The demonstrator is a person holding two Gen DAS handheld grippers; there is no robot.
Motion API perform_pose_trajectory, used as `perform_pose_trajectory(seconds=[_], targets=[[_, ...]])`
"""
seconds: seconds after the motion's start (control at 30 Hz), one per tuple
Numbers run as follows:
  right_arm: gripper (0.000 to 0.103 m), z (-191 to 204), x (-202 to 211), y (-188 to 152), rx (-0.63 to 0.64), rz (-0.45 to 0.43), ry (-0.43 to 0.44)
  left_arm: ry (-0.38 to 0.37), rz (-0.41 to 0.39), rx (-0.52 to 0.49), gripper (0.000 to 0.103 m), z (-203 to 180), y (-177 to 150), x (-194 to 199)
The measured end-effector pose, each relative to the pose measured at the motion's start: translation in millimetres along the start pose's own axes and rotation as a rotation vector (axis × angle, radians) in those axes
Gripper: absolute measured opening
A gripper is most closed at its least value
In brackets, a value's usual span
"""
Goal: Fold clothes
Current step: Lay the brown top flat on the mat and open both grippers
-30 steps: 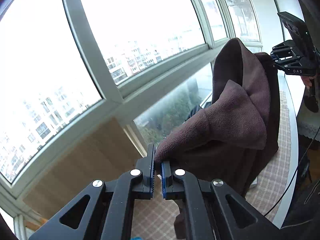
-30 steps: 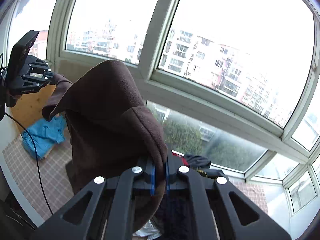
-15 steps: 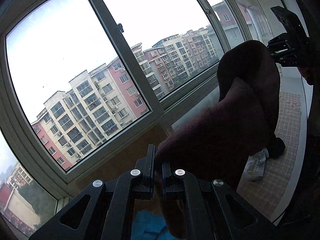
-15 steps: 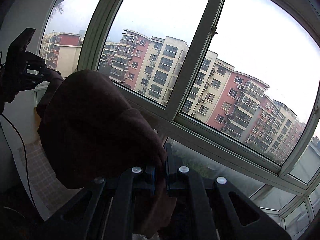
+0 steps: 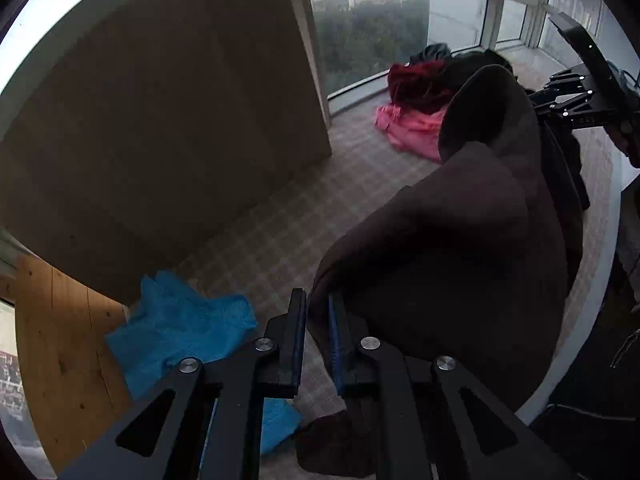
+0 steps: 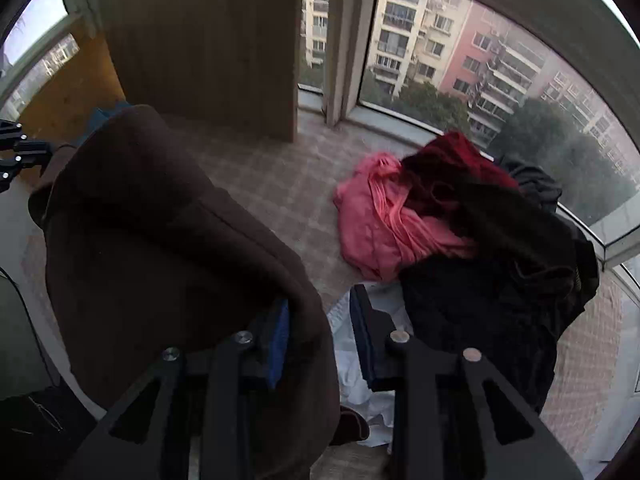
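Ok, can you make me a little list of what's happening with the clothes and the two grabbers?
Held up: brown garment, above the checked surface
Left gripper: shut on the garment's edge
Right gripper: jaws have just been opening; garment draped over one finger, not pinched
Pile by the window: pink garment, dark clothes
Also lying there: blue cloth

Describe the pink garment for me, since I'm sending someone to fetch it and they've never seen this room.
Go to the checked mat below the big window, where a heap of clothes lies. The pink garment is on the heap's near-left edge, partly under a dark red one. It is the heap's only light, bright piece.
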State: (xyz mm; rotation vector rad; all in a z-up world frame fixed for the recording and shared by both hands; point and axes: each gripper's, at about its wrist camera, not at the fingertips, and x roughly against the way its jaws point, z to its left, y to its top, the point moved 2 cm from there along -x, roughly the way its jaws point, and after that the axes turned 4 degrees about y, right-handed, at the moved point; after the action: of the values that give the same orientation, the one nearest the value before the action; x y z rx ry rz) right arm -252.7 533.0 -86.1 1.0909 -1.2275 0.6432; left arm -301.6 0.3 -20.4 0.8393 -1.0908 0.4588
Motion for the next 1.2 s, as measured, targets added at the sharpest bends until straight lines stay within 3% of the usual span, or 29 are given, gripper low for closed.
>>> perform_pose_trajectory(seconds=[0.07, 0.1, 0.2, 0.27, 0.43, 0.57, 0.67, 0.73, 0.8, 0.9, 0.93, 1.0, 1.1, 1.2], targets=[[0.029, -20.1, -62.2, -16.5, -0.014, 0.117, -0.074, 0.021, 0.131, 0.024, 0.006, 0.2, -12.7, -73.8], [0.029, -26.7, -68.3, -28.8, -0.02, 0.132, -0.066, -0.006, 0.149, 0.024, 0.006, -2.1, -23.5, -87.4], [0.03, -36.1, -65.4, -58.4, -0.079, 0.126, 0.042, -0.108, 0.187, -0.01, 0.011, -11.9, -55.9, -113.2], [0.033, -39.3, -56.1, -74.8, -0.12, 0.116, 0.082, -0.096, 0.198, -0.044, 0.02, -18.6, -58.8, -122.5], [0.036, -19.6, -41.7, -102.2, -0.188, 0.106, 0.184, -0.102, 0.256, -0.031, 0.022, -11.2, -71.5, -153.5], [0.039, 3.6, -32.9, -109.1, -0.19, 0.099, 0.242, -0.141, 0.248, 0.006, 0.023, -18.2, -65.1, -167.1], [0.042, 20.9, -35.3, -105.6, -0.13, 0.123, 0.169, -0.134, 0.217, -0.022, 0.024, -30.2, -52.1, -165.7], [0.042, 18.4, -42.3, -103.1, -0.121, 0.139, 0.076, -0.133, 0.2, -0.047, 0.025, -38.7, -43.0, -163.1], [0.042, 10.5, -57.1, -102.6, -0.141, 0.177, 0.041, -0.117, 0.193, -0.075, 0.025, -46.6, -37.3, -162.0], [0.042, 6.6, -75.4, -105.8, -0.166, 0.216, 0.118, -0.114, 0.19, -0.098, 0.025, -56.1, -32.6, -161.5], [0.035, 7.1, -76.1, -105.6, -0.153, 0.212, 0.125, -0.121, 0.191, -0.098, 0.025, -58.4, -32.5, -162.4], [0.011, 6.4, -73.2, -104.2, -0.133, 0.2, 0.14, -0.122, 0.203, -0.098, 0.025, -62.4, -34.8, -166.6], [0.01, -2.7, -47.0, -96.7, -0.119, 0.164, 0.148, -0.118, 0.225, -0.102, 0.025, -67.1, -40.4, -173.5], [0.01, -19.6, -14.0, -88.3, -0.088, 0.127, 0.069, -0.13, 0.222, -0.086, 0.025, -67.4, -43.5, -174.8]])
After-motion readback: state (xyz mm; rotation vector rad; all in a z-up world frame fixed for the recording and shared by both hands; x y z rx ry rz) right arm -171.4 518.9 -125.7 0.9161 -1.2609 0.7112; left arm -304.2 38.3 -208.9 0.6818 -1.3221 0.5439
